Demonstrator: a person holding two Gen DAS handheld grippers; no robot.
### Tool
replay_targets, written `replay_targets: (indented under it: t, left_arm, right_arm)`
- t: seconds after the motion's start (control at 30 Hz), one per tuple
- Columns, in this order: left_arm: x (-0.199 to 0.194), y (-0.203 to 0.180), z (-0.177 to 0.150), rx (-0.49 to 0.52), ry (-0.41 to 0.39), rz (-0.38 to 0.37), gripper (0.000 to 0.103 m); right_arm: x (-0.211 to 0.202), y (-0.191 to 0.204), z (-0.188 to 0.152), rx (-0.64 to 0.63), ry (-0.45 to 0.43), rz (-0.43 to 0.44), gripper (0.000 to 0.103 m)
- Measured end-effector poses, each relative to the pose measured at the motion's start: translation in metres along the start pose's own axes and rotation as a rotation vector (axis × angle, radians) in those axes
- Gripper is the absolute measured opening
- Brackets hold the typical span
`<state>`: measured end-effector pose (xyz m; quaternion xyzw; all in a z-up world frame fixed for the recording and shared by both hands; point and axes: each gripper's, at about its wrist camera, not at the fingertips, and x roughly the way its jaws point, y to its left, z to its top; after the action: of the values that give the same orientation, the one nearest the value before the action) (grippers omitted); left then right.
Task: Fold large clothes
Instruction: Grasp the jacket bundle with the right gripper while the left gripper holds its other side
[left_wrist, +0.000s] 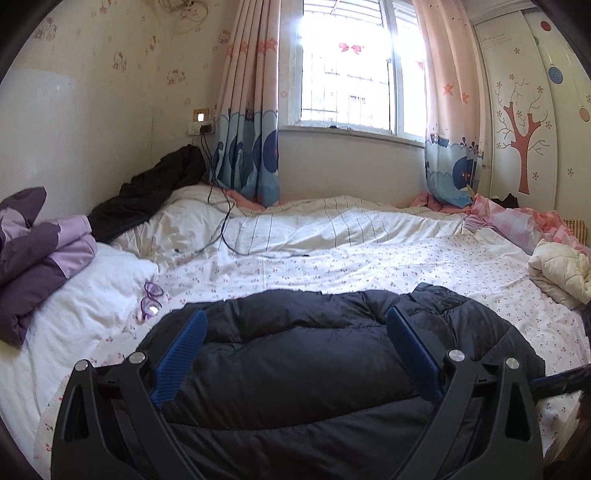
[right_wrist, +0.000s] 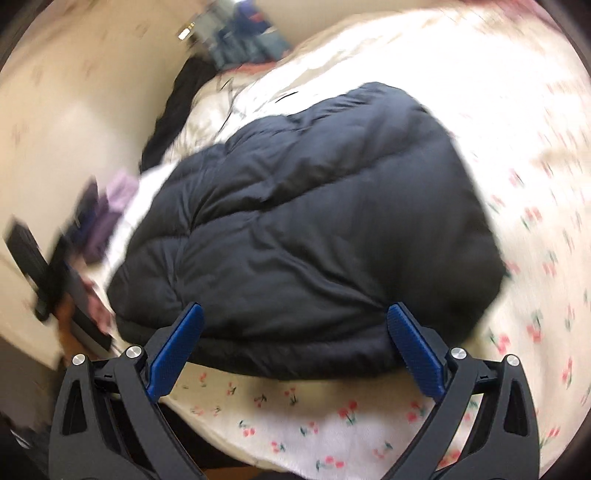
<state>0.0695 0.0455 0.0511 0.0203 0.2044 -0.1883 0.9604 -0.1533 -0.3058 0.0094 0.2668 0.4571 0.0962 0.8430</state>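
A: Jacket (left_wrist: 314, 369) folded into dark bundle, near edge of bed (left_wrist: 332, 266). Why there?
B: Within reach. Left gripper (left_wrist: 295, 354), right gripper (right_wrist: 295, 343): both spread wide, nothing pinched, fabric let go.

Daylight pours through the window (left_wrist: 347, 66) at the top centre of the left wrist view and blows out to white glare there; the rest is sharp and evenly lit. Both views bow strongly at the edges, with dark corners. The right wrist view is smeared by motion blur, worst at left and right, and the sheet (right_wrist: 461, 92) at upper right is overexposed.
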Motion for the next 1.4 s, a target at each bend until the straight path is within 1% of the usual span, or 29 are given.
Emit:
replay_targets:
  t: [0.07,0.1,0.2,0.27,0.37,0.4,0.47,0.5,0.53,0.57,0.6,0.63,0.67,0.7,0.73,0.77,0.8,0.87,0.97,1.0,1.07,1.1,1.13,1.2,1.27,1.3,1.33,1.37,1.4]
  left_arm:
    - [0.005,0.005,-0.002,-0.025,0.026,-0.006,0.094]
    - [0.008,0.010,-0.003,-0.049,0.041,-0.012,0.094]
    - [0.012,0.028,-0.007,-0.132,0.071,-0.015,0.094]
    - [0.011,0.044,-0.010,-0.190,0.079,0.006,0.094]
    - [-0.005,0.070,-0.010,-0.263,0.033,0.065,0.094]
    - [-0.015,0.083,-0.010,-0.302,0.008,0.096,0.094]
    - [-0.030,0.107,-0.013,-0.378,-0.017,0.139,0.095]
    - [-0.038,0.121,-0.015,-0.424,-0.026,0.164,0.096]
    - [-0.047,0.140,-0.021,-0.494,-0.028,0.196,0.096]
    - [-0.054,0.156,-0.027,-0.558,-0.023,0.214,0.096]
    - [-0.059,0.172,-0.034,-0.627,-0.011,0.217,0.096]
    - [-0.064,0.193,-0.046,-0.728,0.012,0.194,0.096]
    - [-0.065,0.206,-0.056,-0.808,0.032,0.159,0.096]
    - [-0.064,0.220,-0.069,-0.900,0.061,0.106,0.096]
    - [-0.061,0.232,-0.084,-0.996,0.112,0.049,0.096]
    - [-0.059,0.236,-0.094,-1.048,0.145,0.021,0.096]
    - [-0.057,0.238,-0.104,-1.091,0.186,-0.007,0.096]
    - [-0.055,0.231,-0.109,-1.091,0.230,-0.034,0.096]
    - [-0.050,0.208,-0.103,-0.963,0.315,-0.037,0.096]
    - [-0.046,0.201,-0.102,-0.925,0.352,-0.040,0.096]
    - [-0.028,0.181,-0.109,-0.858,0.480,-0.049,0.096]
    - [-0.022,0.175,-0.112,-0.849,0.517,-0.056,0.096]
    - [-0.014,0.167,-0.117,-0.850,0.561,-0.080,0.096]
    - [-0.003,0.161,-0.124,-0.873,0.604,-0.120,0.096]
    - [0.008,0.157,-0.130,-0.933,0.614,-0.172,0.096]
    - [0.012,0.156,-0.132,-0.954,0.614,-0.182,0.096]
    - [0.017,0.155,-0.133,-0.965,0.615,-0.195,0.096]
    - [0.020,0.153,-0.134,-0.970,0.610,-0.220,0.096]
    - [0.022,0.150,-0.132,-0.965,0.602,-0.248,0.093]
  right_arm:
    - [-0.012,-0.019,-0.002,0.084,-0.020,0.034,0.096]
    - [-0.016,-0.030,-0.004,0.127,-0.025,0.034,0.096]
    - [-0.024,-0.049,-0.006,0.202,-0.032,0.026,0.096]
    - [-0.026,-0.064,-0.007,0.263,-0.037,0.043,0.096]
    - [-0.024,-0.083,-0.005,0.334,-0.048,0.076,0.096]
    - [-0.024,-0.087,-0.004,0.355,-0.063,0.089,0.096]
    - [-0.024,-0.096,0.000,0.383,-0.087,0.101,0.096]
    - [-0.024,-0.098,0.003,0.392,-0.099,0.103,0.096]
    - [-0.022,-0.101,0.006,0.396,-0.103,0.104,0.096]
    - [-0.021,-0.101,0.009,0.397,-0.103,0.110,0.096]
    - [-0.018,-0.100,0.012,0.396,-0.093,0.131,0.096]
    - [-0.015,-0.096,0.014,0.385,-0.079,0.167,0.096]
    - [-0.013,-0.092,0.016,0.364,-0.067,0.170,0.096]
    - [-0.011,-0.086,0.020,0.327,-0.054,0.114,0.096]
    - [-0.009,-0.082,0.021,0.307,-0.054,0.071,0.096]
    - [-0.008,-0.082,0.022,0.299,-0.058,0.042,0.096]
    - [-0.007,-0.085,0.022,0.315,-0.061,0.031,0.096]
    - [-0.005,-0.092,0.019,0.378,-0.058,0.077,0.096]
    - [0.001,-0.080,0.020,0.353,-0.018,0.161,0.097]
    - [0.001,-0.077,0.020,0.344,-0.018,0.158,0.097]
    - [0.003,-0.079,0.023,0.354,-0.014,0.145,0.097]
    - [0.004,-0.082,0.024,0.374,-0.022,0.138,0.097]
    - [0.006,-0.081,0.026,0.378,-0.027,0.133,0.097]
    - [0.010,-0.076,0.029,0.353,-0.030,0.095,0.097]
    - [0.015,-0.072,0.032,0.330,-0.029,0.085,0.085]
    - [0.017,-0.071,0.034,0.321,-0.032,0.087,0.064]
    - [0.019,-0.072,0.036,0.325,-0.039,0.096,0.040]
    - [0.022,-0.075,0.037,0.335,-0.048,0.127,0.034]
    - [0.021,-0.075,0.041,0.341,-0.065,0.171,0.026]
